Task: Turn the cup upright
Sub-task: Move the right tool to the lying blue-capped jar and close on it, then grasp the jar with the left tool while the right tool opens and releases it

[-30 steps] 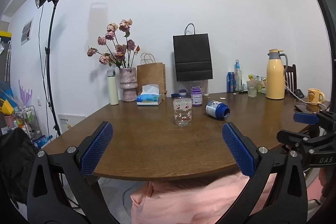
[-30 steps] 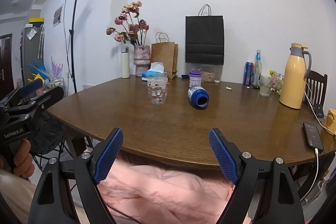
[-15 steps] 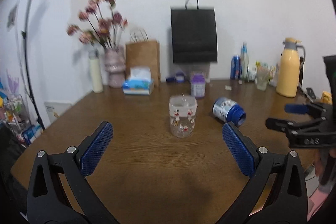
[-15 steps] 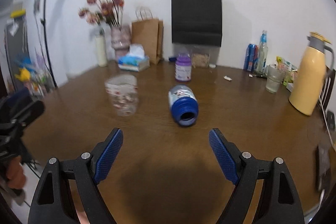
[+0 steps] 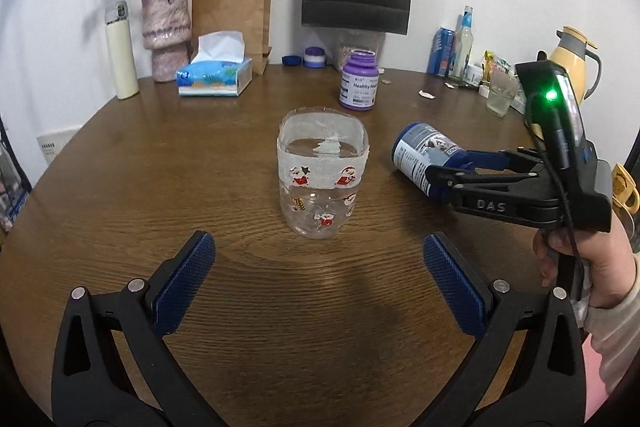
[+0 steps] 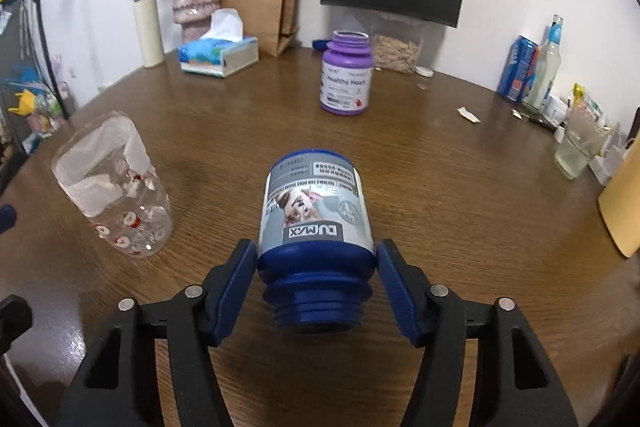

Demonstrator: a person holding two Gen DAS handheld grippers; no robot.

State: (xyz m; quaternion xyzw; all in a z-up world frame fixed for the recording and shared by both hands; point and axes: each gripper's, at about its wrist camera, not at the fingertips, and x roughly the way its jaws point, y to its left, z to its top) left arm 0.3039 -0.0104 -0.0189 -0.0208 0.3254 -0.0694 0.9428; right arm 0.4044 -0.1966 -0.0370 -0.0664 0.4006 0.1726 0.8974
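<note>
A blue jar (image 6: 316, 203) with a dog label lies on its side on the brown table (image 6: 460, 227), its open mouth towards me. My right gripper (image 6: 316, 267) is shut on it, a pad on each side just behind the neck. The left wrist view shows the same jar (image 5: 416, 155) with the right gripper (image 5: 452, 167) reaching in from the right. A clear cup (image 5: 322, 183) with a white band and red cartoon figures stands on the table to the jar's left. My left gripper (image 5: 316, 267) hangs open just short of the cup, touching nothing.
A purple bottle (image 5: 359, 81) stands behind the cup. A tissue box (image 5: 216, 75), flower vase (image 5: 166, 31), white flask (image 5: 121, 51) and paper bags (image 5: 232, 11) line the back edge. Cans, a glass (image 6: 576, 147) and a yellow jug (image 5: 572, 59) crowd the right. A hand (image 5: 588, 267) holds the right gripper.
Both grippers have moved forward from the table's edge over the tabletop. The right gripper's jaws have narrowed from wide open onto the blue jar. The left gripper has stayed open.
</note>
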